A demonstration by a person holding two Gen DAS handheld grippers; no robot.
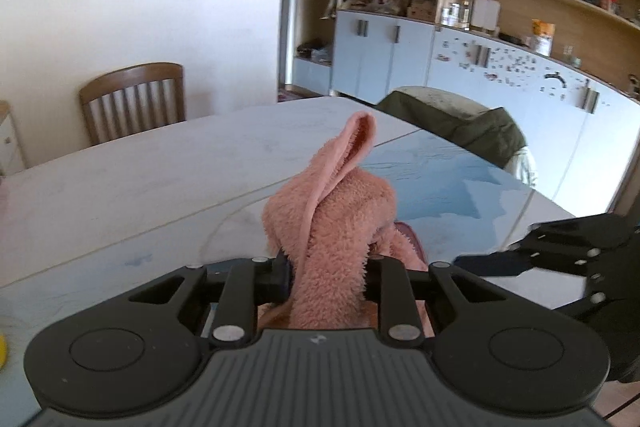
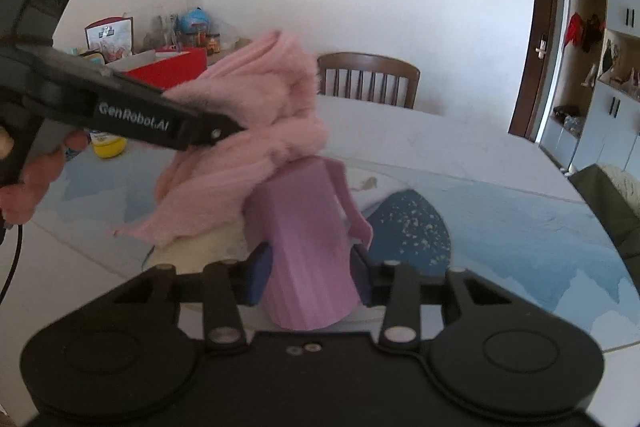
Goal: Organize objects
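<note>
My left gripper (image 1: 328, 277) is shut on a fluffy pink towel (image 1: 332, 211), whose folds stand up in front of the camera. In the right wrist view the same gripper (image 2: 236, 129) comes in from the left and holds the towel (image 2: 256, 131) over the top of a pink ribbed cup (image 2: 304, 251). My right gripper (image 2: 308, 275) is shut on that cup, one finger on each side, just above the table. The cup's mouth is hidden by the towel. The right gripper also shows at the right edge of the left wrist view (image 1: 560, 255).
A white table with a blue patterned mat (image 2: 500, 227) lies below. A yellow lidded jar (image 2: 108, 145), a red box (image 2: 168, 69) and bottles stand at the far left. Wooden chairs (image 2: 368, 79) stand behind. A chair with a green cushion (image 1: 460, 123) stands at the right.
</note>
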